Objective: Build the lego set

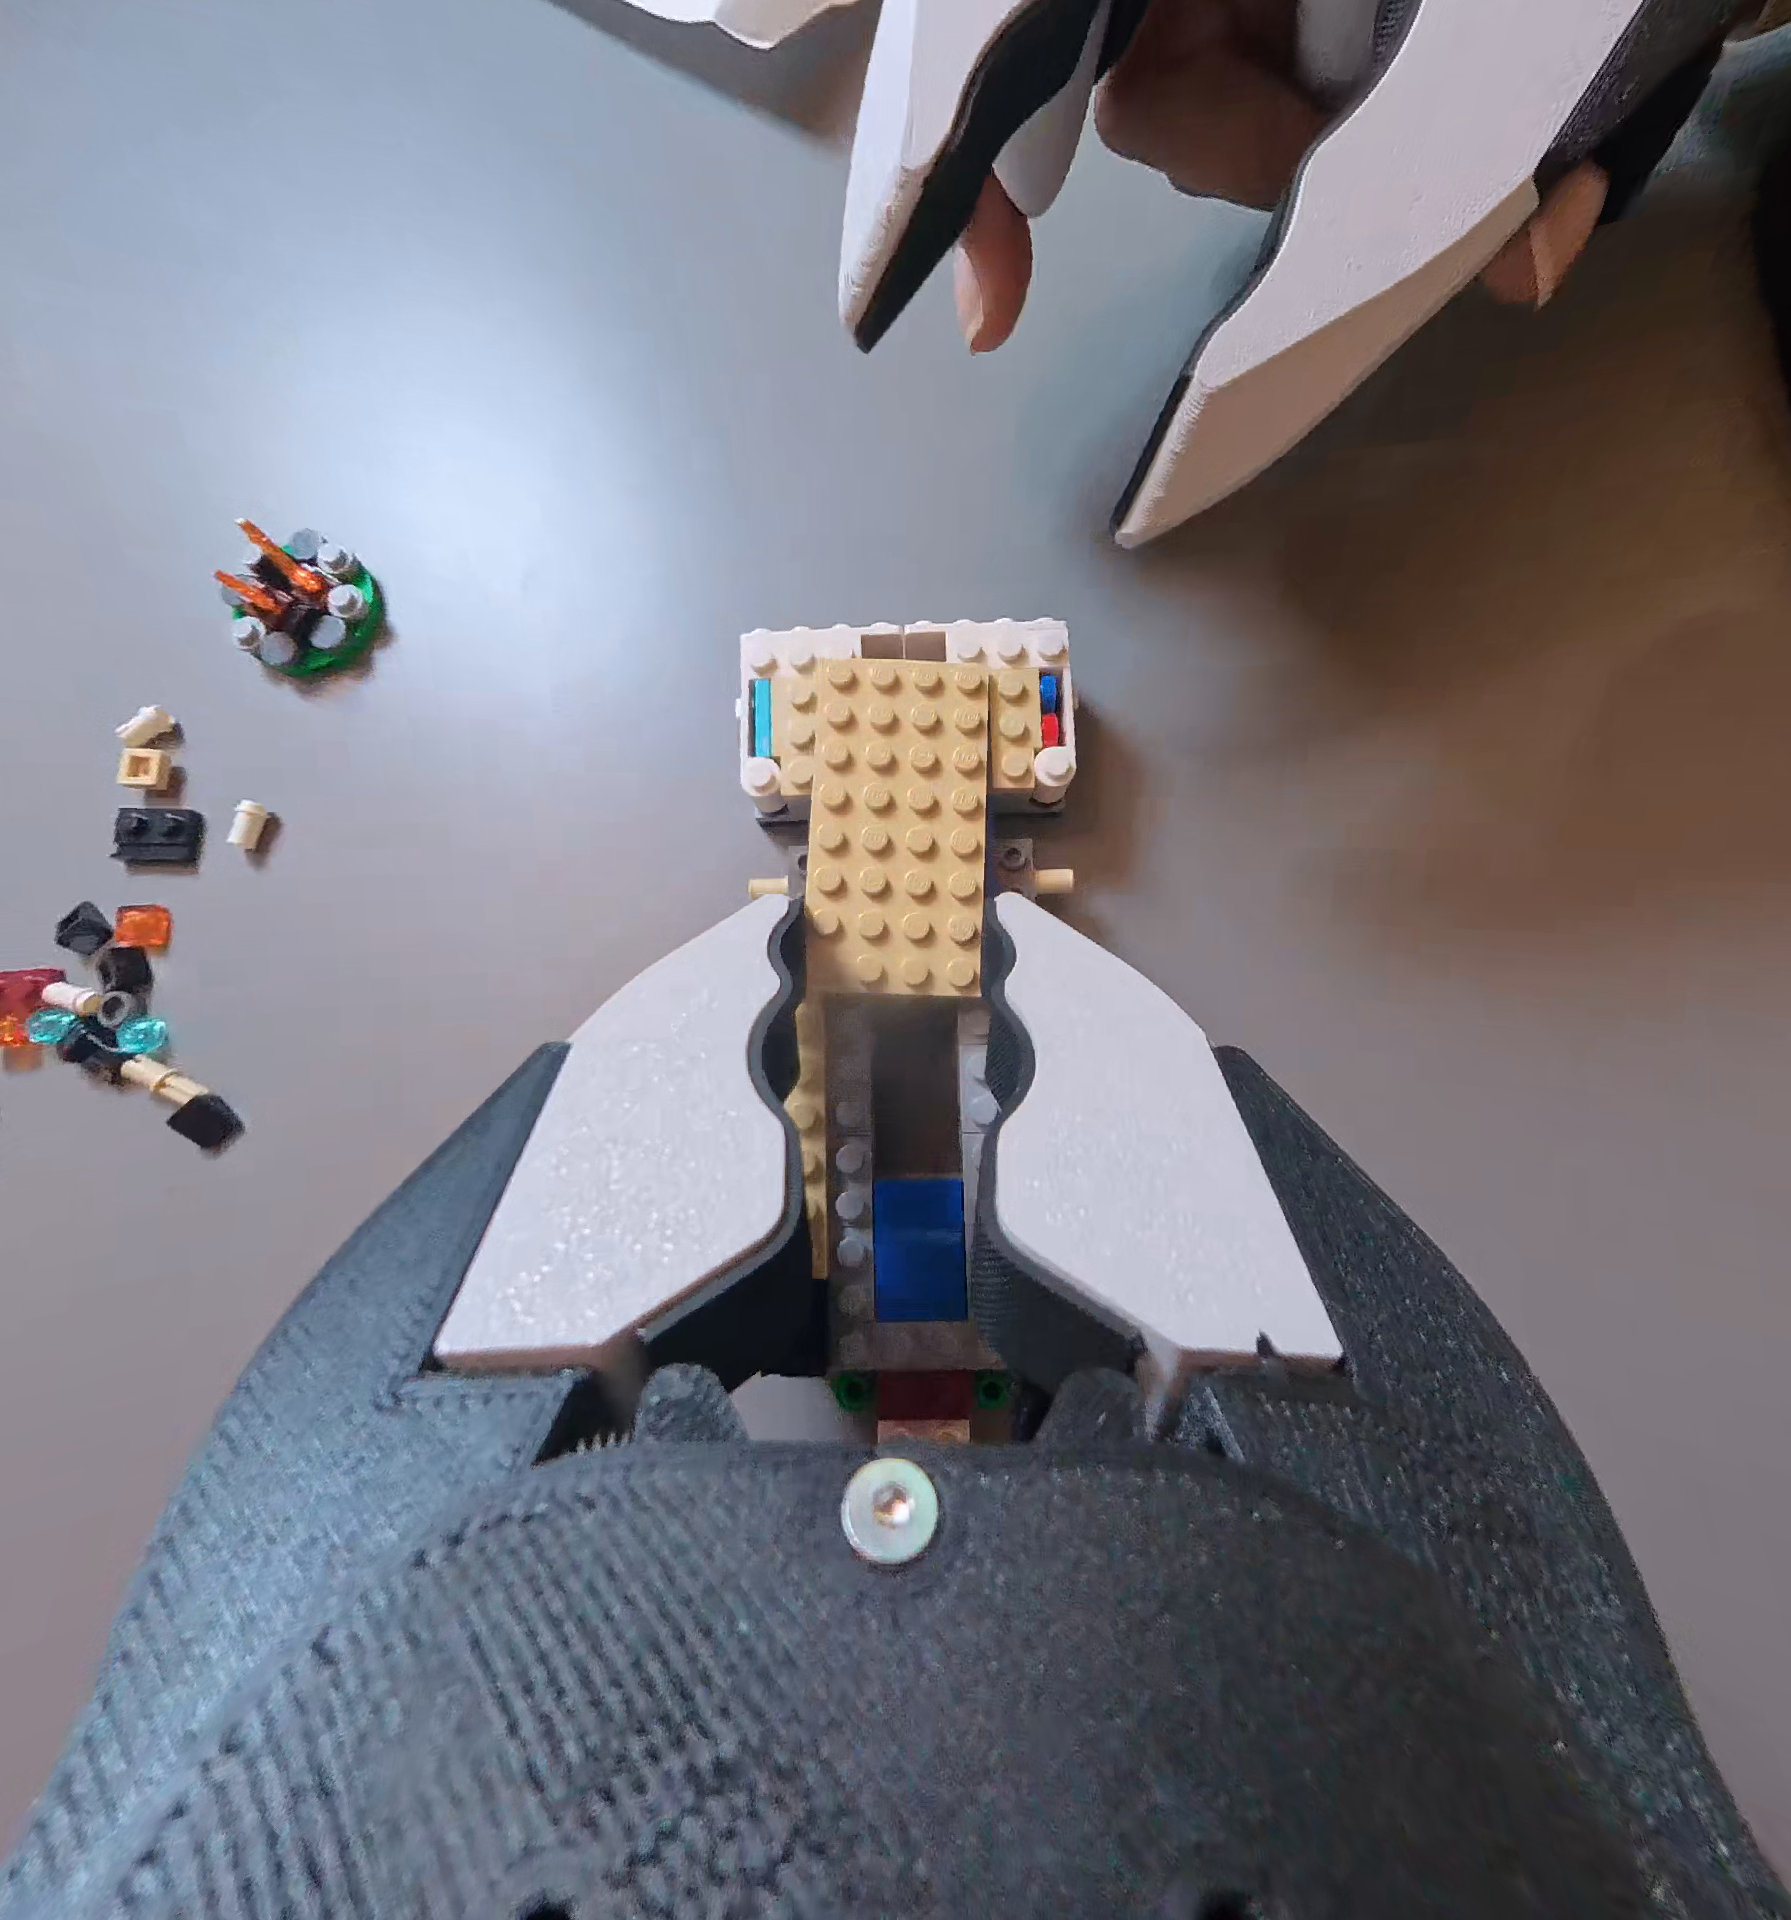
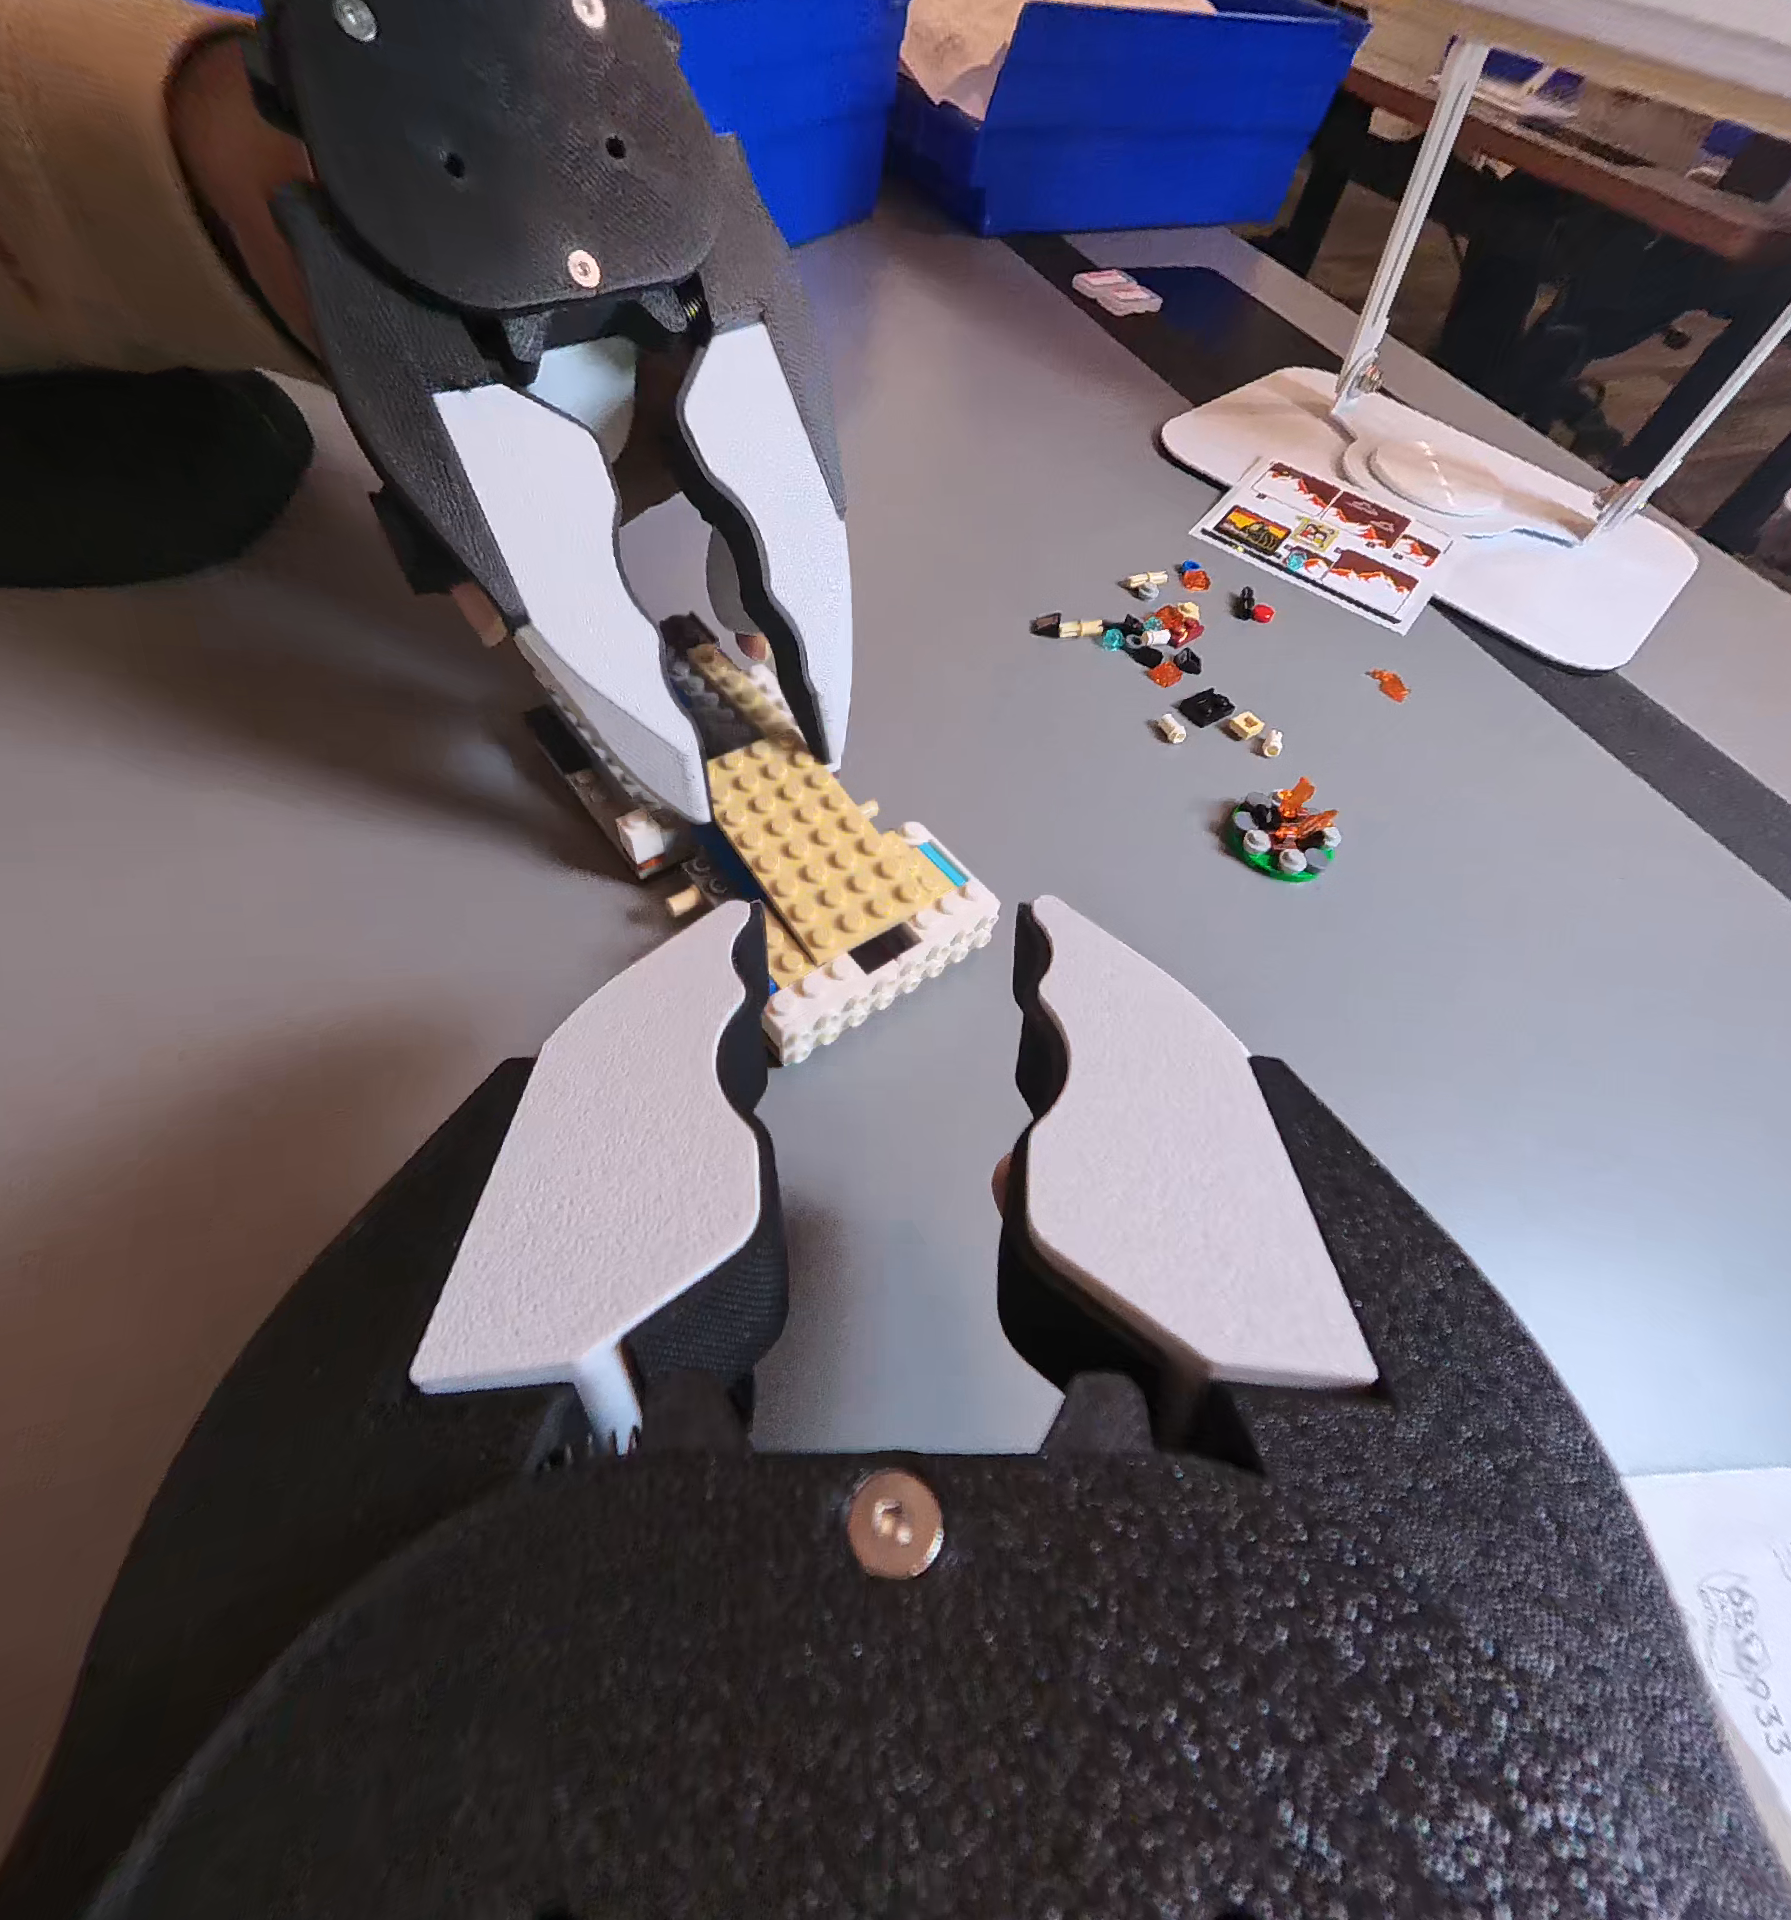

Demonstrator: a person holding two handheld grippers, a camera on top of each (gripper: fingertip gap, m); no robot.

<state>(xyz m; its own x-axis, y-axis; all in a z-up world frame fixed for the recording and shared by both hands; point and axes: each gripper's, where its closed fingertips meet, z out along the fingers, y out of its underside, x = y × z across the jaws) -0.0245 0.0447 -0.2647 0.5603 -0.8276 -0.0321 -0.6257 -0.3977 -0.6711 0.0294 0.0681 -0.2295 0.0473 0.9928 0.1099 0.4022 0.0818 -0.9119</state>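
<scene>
Black-bodied left gripper (image 1: 896, 935) at lower centre clamps the brick model (image 1: 906, 810) by its tan plate, pads pressing both long edges. Keeping that squeeze level seems wise. Upper right, the right gripper (image 1: 995, 436) hangs wide and bare, near the model's white end.

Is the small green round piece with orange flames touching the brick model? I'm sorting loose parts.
No, the green round piece stands apart on the grey table, well clear of the brick model.
</scene>
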